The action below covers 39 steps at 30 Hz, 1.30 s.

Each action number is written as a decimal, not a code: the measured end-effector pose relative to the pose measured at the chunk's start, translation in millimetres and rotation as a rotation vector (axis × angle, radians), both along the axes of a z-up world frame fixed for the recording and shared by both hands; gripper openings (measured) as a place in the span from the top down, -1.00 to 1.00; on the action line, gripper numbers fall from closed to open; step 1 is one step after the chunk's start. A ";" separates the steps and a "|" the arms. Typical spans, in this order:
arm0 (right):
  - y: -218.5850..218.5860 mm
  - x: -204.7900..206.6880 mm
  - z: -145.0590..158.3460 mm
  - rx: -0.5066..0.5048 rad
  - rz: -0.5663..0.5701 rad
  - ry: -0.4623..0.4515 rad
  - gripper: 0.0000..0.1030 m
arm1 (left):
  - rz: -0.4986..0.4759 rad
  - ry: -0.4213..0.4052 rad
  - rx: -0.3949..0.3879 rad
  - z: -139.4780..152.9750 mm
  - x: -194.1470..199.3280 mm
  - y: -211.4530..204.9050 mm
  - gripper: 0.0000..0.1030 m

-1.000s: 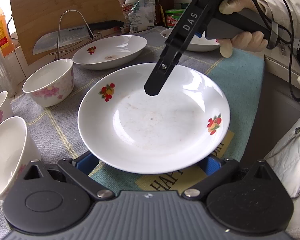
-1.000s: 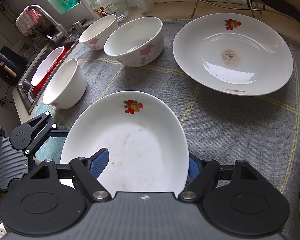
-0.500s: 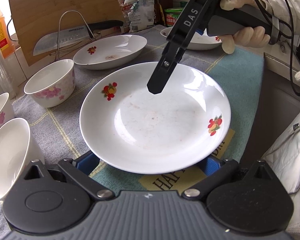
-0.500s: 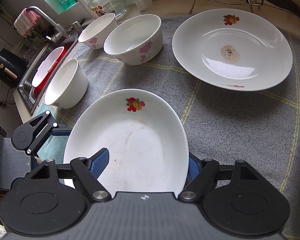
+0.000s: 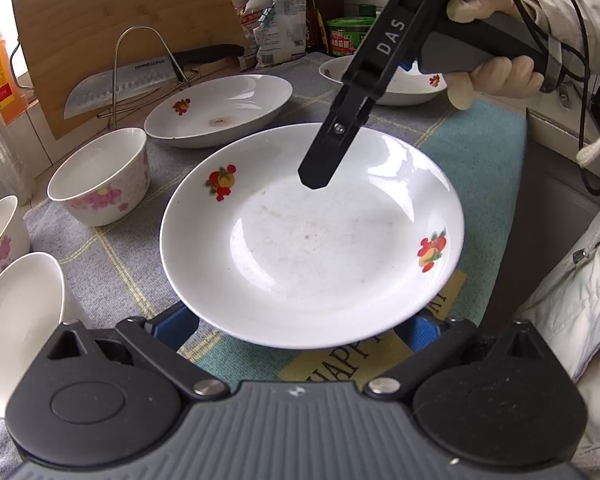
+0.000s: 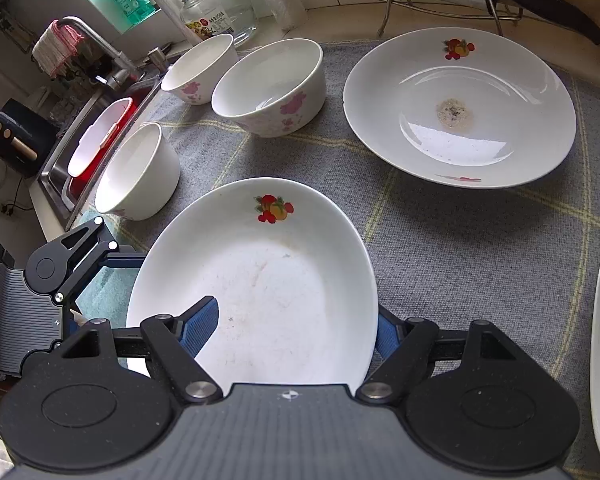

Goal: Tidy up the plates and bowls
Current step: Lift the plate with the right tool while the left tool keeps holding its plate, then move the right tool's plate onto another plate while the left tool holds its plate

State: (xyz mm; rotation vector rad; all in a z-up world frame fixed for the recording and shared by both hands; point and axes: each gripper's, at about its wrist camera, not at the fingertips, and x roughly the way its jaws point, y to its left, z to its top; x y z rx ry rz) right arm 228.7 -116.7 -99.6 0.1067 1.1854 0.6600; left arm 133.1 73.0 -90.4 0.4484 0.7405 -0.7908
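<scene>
Grey checked cloth (image 6: 460,248) covers the counter. Above it, both grippers hold one fruit-patterned plate (image 5: 312,240): the left gripper (image 5: 300,328) at its near rim, the right gripper (image 6: 296,328) half-open across the rim.

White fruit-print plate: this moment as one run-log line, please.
object: white round ceramic plate with fruit prints | right gripper: straddles its rim, grip unclear | left gripper: reaches under near rim

Home kitchen. Steel sink (image 6: 66,184) with tap (image 6: 96,38) at far left; cleaver (image 5: 116,90) on a wire rack against a wooden cutting board (image 5: 112,36); sauce bottles, glass jar (image 6: 216,8); floral bowls (image 6: 272,88) and plates (image 6: 460,108) on a cloth-covered table (image 6: 460,248).
</scene>
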 end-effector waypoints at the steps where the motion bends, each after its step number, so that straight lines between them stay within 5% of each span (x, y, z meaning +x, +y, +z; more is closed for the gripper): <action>1: -1.2 -0.2 1.1 0.001 0.000 -0.004 -0.62 | -0.001 0.001 -0.001 0.8 1.2 -0.7 -0.98; 13: -32.7 -0.2 17.8 0.021 -0.042 -0.047 -0.62 | -0.023 -0.026 -0.011 14.0 13.5 -21.7 -0.98; 39: -153.6 -3.8 41.7 0.065 -0.189 -0.123 -0.61 | -0.156 -0.089 0.003 36.7 46.2 -136.2 -0.97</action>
